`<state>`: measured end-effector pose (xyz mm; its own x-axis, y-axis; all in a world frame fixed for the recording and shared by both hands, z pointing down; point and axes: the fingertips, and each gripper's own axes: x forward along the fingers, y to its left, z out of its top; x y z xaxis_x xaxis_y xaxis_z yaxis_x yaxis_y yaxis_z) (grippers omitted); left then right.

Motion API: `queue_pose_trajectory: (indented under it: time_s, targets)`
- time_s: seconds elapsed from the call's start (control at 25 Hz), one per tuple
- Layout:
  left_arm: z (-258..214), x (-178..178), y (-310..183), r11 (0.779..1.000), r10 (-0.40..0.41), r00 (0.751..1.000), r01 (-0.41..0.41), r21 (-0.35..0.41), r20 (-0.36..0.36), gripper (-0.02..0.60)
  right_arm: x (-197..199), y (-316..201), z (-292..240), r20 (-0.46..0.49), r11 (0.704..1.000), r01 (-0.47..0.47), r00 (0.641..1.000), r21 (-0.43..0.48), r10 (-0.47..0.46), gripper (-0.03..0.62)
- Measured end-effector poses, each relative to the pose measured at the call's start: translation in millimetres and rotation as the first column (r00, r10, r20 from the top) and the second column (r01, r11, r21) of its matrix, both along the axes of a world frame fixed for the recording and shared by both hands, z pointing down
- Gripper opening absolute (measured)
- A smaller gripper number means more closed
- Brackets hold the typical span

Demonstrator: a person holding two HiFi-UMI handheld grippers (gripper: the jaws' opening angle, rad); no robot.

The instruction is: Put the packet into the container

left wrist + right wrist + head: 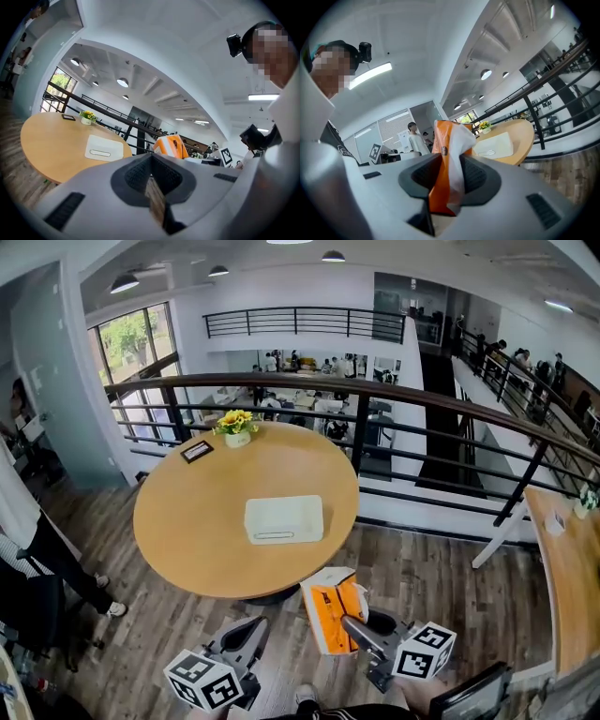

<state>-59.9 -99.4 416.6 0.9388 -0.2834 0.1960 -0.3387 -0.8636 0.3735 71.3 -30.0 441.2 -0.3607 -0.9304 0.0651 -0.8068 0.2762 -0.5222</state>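
Note:
An orange and white packet (pixel 330 607) is pinched upright in my right gripper (pixel 352 620), below the table's near edge and over the wooden floor. In the right gripper view the packet (pixel 447 164) fills the gap of the right gripper (pixel 447 161), with both pads pressed on it. The white, lidded container (pixel 283 519) lies near the middle of the round wooden table (pixel 187 521); the container (pixel 104 148) also shows in the left gripper view. My left gripper (pixel 251 632) hangs low at the left, jaws together on nothing, and the left gripper (pixel 151 159) points toward the table.
A pot of yellow flowers (pixel 236 427) and a small dark card (pixel 197 451) sit at the table's far side. A black railing (pixel 422 427) runs behind the table. A person (pixel 28 540) stands at the left. A second table (pixel 567 568) lies to the right.

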Motion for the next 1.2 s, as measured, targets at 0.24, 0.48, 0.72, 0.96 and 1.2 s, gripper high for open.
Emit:
queue_pose_trajectory:
  time_s: [0.24, 0.48, 0.72, 0.96, 1.2]
  targets:
    - [-2.8, 6.7, -40.0, 1.000, 0.030, 1.000, -0.030, 0.003, -0.005, 0.006, 4.9, -34.6, -10.4, -0.024, 1.000, -0.018, 1.000, 0.006, 0.019, 0.127]
    - [-7.7, 11.6, -54.4, 0.999, 0.053, 0.998, -0.053, 0.009, -0.021, 0.006, 5.7, -44.7, -17.6, -0.053, 1.000, -0.024, 0.998, -0.001, 0.024, 0.127]
    - [-13.4, 13.1, -66.3, 0.998, 0.047, 0.998, -0.046, 0.031, -0.040, 0.006, 9.4, -58.6, -26.8, -0.083, 1.000, -0.009, 0.996, 0.028, 0.011, 0.127]
    - [-14.5, 21.7, -84.4, 0.999, 0.031, 0.999, -0.029, 0.043, -0.032, 0.006, 22.6, -78.9, -25.4, -0.098, 0.999, 0.004, 0.995, 0.036, -0.001, 0.127]
    - [-8.5, 38.8, -108.3, 0.999, 0.019, 1.000, -0.018, 0.040, -0.024, 0.006, 37.9, -108.7, -18.5, -0.106, 0.999, 0.029, 0.994, 0.032, -0.025, 0.127]
